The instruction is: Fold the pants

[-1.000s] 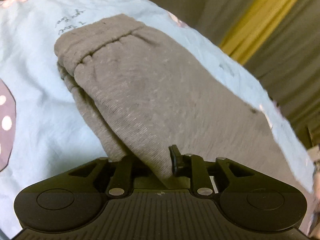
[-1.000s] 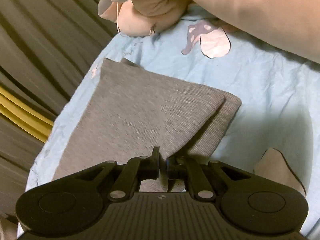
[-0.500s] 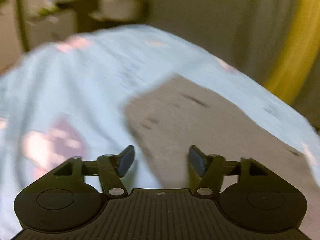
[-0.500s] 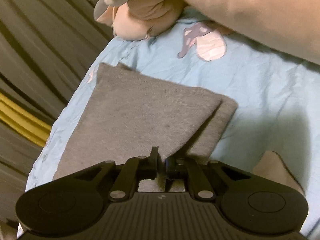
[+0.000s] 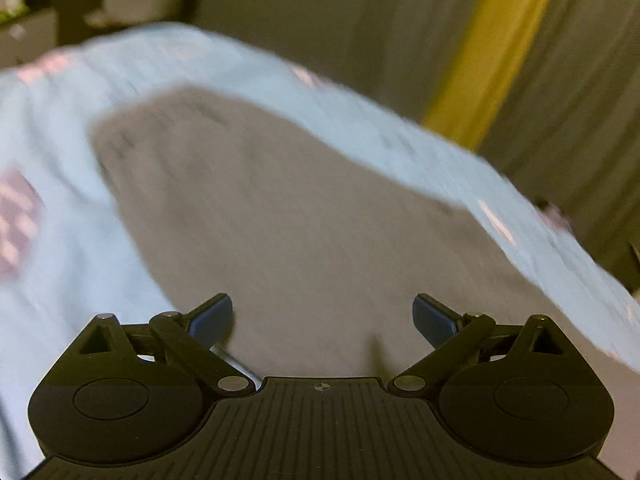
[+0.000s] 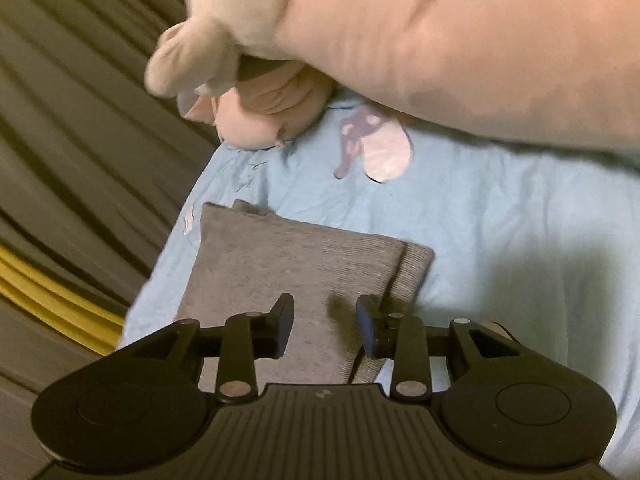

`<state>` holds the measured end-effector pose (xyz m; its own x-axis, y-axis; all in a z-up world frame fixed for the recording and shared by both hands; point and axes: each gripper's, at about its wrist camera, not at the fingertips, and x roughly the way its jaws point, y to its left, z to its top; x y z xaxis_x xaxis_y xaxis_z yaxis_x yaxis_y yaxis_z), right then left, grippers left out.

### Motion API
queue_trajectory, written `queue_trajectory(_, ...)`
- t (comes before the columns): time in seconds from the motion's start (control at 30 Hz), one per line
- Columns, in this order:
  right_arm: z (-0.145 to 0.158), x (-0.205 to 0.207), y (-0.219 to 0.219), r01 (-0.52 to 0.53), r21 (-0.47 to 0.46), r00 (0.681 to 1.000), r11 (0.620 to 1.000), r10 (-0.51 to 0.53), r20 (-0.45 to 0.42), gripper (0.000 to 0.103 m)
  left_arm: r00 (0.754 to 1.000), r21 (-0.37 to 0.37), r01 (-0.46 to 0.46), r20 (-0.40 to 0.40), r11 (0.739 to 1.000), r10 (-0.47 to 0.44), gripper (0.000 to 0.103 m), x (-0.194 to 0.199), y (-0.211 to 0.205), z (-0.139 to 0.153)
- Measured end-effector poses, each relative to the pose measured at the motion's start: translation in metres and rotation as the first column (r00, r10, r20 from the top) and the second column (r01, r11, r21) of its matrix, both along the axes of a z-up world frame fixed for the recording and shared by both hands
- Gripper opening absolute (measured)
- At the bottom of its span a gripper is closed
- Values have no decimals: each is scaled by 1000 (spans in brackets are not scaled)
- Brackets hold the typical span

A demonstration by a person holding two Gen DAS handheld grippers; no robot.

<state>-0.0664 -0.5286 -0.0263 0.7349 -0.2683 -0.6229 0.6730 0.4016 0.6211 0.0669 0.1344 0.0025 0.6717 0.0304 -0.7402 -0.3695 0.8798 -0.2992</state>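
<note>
The grey pants (image 6: 296, 276) lie folded flat on the light blue sheet (image 6: 500, 240), with a lower layer showing along the right edge. In the blurred left wrist view the pants (image 5: 300, 220) fill the middle. My left gripper (image 5: 323, 318) is wide open and empty, held above the cloth. My right gripper (image 6: 325, 328) is open and empty just above the near end of the pants.
A person's arm and hand (image 6: 400, 40) reach across above the sheet, and a pink plush (image 6: 264, 120) lies at its far edge. Dark curtains with a yellow stripe (image 5: 492, 48) hang beyond the bed edge. The sheet (image 5: 52, 280) has pink prints.
Both grippers have let go of the pants and opened. The left one opened first and lifted away; the right one opened in the last half second and drew back.
</note>
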Motion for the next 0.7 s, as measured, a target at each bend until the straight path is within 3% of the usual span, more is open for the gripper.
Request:
queue_trajectory(0.07,-7,-6,-4,-12,17,1000,1000,12,5,33,997,28,49,-60,998,-48,100,8,-10,-10)
queue_trajectory(0.17,-19,-10,-7,-12,47,1000,999,12,8,33,995,90,66,-84,994,-58,100,15,-11,-14)
queue_trajectory(0.27,-32,-18,-16,13,143,996,990,-25,84,33,996,38,22,-91,999,-19,100,17,-3,-23)
queue_trajectory(0.33,-33,-18,-20,19,139,995,990,-33,94,33,996,23,11,-88,1000,-9,100,17,2,-23)
queue_trajectory(0.37,-31,-18,-21,19,122,995,992,-31,98,29,996,22,9,-87,1000,-7,100,18,2,-23)
queue_trajectory(0.4,-29,-17,-22,19,101,995,995,-29,98,8,996,25,9,-87,1000,-7,100,18,1,-23)
queue_trajectory(0.43,-28,-17,-23,18,76,995,997,-25,98,3,996,33,13,-90,999,-10,100,20,0,-24)
queue_trajectory(0.53,-28,-14,-27,10,70,994,997,-18,111,8,994,68,34,-101,997,-27,100,18,-8,-22)
queue_trajectory(0.6,-34,-10,-29,-4,102,994,995,-8,109,24,994,88,44,-108,995,-34,100,20,-11,-24)
queue_trajectory(0.7,-37,0,-29,-27,112,993,993,14,115,23,991,118,63,-125,991,-48,100,23,-15,-26)
